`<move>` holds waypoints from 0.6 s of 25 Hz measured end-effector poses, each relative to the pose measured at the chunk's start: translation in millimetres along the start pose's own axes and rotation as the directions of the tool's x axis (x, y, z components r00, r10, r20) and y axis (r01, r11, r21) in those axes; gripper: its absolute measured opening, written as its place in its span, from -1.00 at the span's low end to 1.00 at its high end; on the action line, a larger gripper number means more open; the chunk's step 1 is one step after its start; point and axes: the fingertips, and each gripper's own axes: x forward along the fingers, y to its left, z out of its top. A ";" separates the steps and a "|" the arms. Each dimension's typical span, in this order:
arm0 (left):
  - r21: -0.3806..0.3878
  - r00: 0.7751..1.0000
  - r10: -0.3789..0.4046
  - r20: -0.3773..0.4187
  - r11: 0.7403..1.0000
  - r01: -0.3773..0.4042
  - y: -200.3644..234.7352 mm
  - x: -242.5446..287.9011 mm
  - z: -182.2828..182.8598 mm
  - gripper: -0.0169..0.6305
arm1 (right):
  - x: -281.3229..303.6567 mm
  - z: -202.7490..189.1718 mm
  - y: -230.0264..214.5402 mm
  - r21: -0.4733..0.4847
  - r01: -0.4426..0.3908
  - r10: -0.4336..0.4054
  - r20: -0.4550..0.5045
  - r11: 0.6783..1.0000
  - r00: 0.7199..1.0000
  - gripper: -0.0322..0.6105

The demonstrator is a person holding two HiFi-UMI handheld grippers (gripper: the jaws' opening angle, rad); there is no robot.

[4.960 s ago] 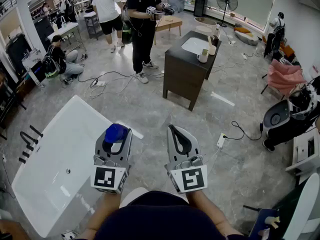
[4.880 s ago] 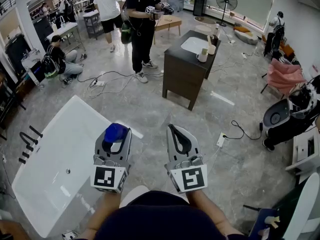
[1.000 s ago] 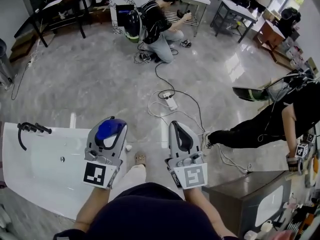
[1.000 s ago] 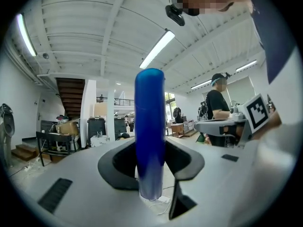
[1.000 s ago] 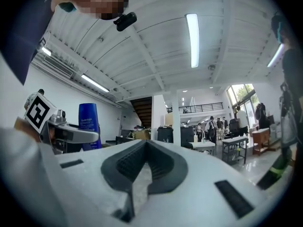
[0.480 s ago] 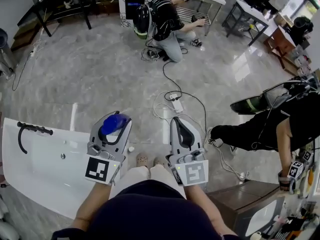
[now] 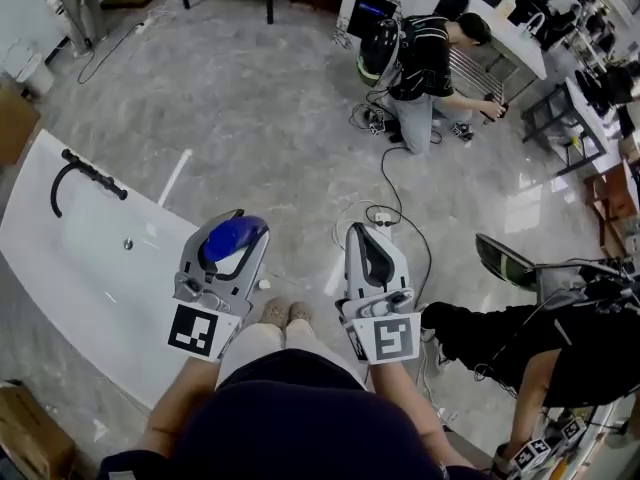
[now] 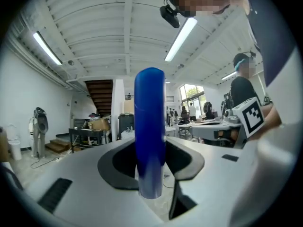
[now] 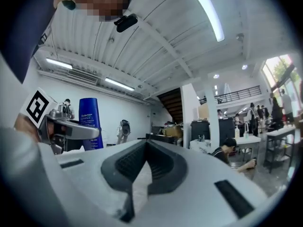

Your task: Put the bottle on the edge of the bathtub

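A blue bottle (image 7: 230, 241) stands upright between the jaws of my left gripper (image 7: 238, 226), which is shut on it. In the left gripper view the bottle (image 8: 149, 141) rises as a blue column out of the left gripper (image 8: 150, 174). The white bathtub (image 7: 80, 313) with its black faucet (image 7: 85, 173) lies on the floor to the left; the bottle hangs just past its right rim. My right gripper (image 7: 362, 230) is level with the left one, shut and empty. In the right gripper view its jaws meet at the tip of the right gripper (image 9: 144, 160), and the bottle (image 9: 90, 122) shows at left.
A power strip with cables (image 7: 382, 218) lies on the marble floor just ahead. A crouching person (image 7: 430, 58) works near a metal table at the back. Another person (image 7: 530, 338) is low at the right. A cardboard box (image 7: 30, 428) sits at lower left.
The view has swung round: the bathtub now lies slanted at the left, and the crouching person has shifted to the upper right. Both grippers keep their hold and spacing.
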 end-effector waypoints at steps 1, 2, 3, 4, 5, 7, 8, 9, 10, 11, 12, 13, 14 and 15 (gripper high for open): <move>0.000 0.999 0.037 -0.006 0.999 -0.037 4.0 -6.5 -1.1 -0.47 | 5.2 -0.9 4.5 0.003 -0.036 0.036 0.004 0.999 0.999 -0.90; 0.002 0.997 0.078 -0.014 0.997 -0.078 9.9 -13.8 -1.9 -0.47 | 12.4 -1.6 10.7 0.005 -0.077 0.077 0.007 0.997 0.997 -0.90; 0.004 0.992 0.127 -0.023 0.992 -0.127 17.0 -21.9 -2.5 -0.47 | 21.4 -2.2 18.4 0.006 -0.125 0.125 0.009 0.992 0.992 -0.90; 0.006 0.983 0.179 -0.032 0.984 -0.179 24.3 -30.7 -3.3 -0.47 | 30.9 -2.9 27.0 0.009 -0.176 0.176 0.011 0.984 0.984 -0.90; 0.007 0.973 0.227 -0.039 0.974 -0.227 30.4 -39.5 -4.5 -0.47 | 39.1 -3.7 35.5 0.014 -0.224 0.224 0.014 0.974 0.974 -0.90; 0.006 0.951 0.306 -0.054 0.952 -0.306 37.4 -57.0 -6.6 -0.47 | 49.4 -3.7 51.6 0.025 -0.303 0.302 0.022 0.953 0.953 -0.90; 0.003 0.939 0.340 -0.061 0.940 -0.340 39.1 -66.9 -6.3 -0.47 | 51.9 -1.7 60.4 0.030 -0.337 0.336 0.026 0.941 0.941 -0.90; -0.001 0.926 0.373 -0.067 0.928 -0.373 40.6 -78.0 -4.8 -0.47 | 53.5 1.6 70.4 0.034 -0.371 0.370 0.030 0.928 0.928 -0.90; -0.003 0.912 0.405 -0.071 0.914 -0.406 42.9 -89.9 -2.9 -0.47 | 55.0 5.4 81.7 0.039 -0.405 0.404 0.033 0.913 0.914 -0.90; -0.003 0.898 0.434 -0.075 0.900 -0.436 46.2 -102.2 -1.8 -0.47 | 56.7 8.8 94.2 0.043 -0.437 0.435 0.036 0.899 0.900 -0.90; -0.003 0.884 0.460 -0.081 0.887 -0.461 50.4 -114.1 -2.1 -0.47 | 58.9 10.9 107.3 0.045 -0.464 0.463 0.037 0.885 0.886 -0.90; -0.004 0.873 0.480 -0.088 0.876 -0.482 55.0 -125.3 -3.6 -0.47 | 61.4 11.9 120.0 0.045 -0.487 0.486 0.037 0.872 0.873 -0.90; -0.006 0.863 0.496 -0.096 0.867 -0.499 59.3 -135.6 -6.2 -0.47 | 63.8 11.9 131.7 0.042 -0.506 0.505 0.036 0.862 0.863 -0.90; -0.009 0.854 0.509 -0.105 0.859 -0.513 63.4 -144.9 -9.5 -0.47 | 66.1 11.0 142.7 0.041 -0.522 0.521 0.033 0.852 0.853 -0.90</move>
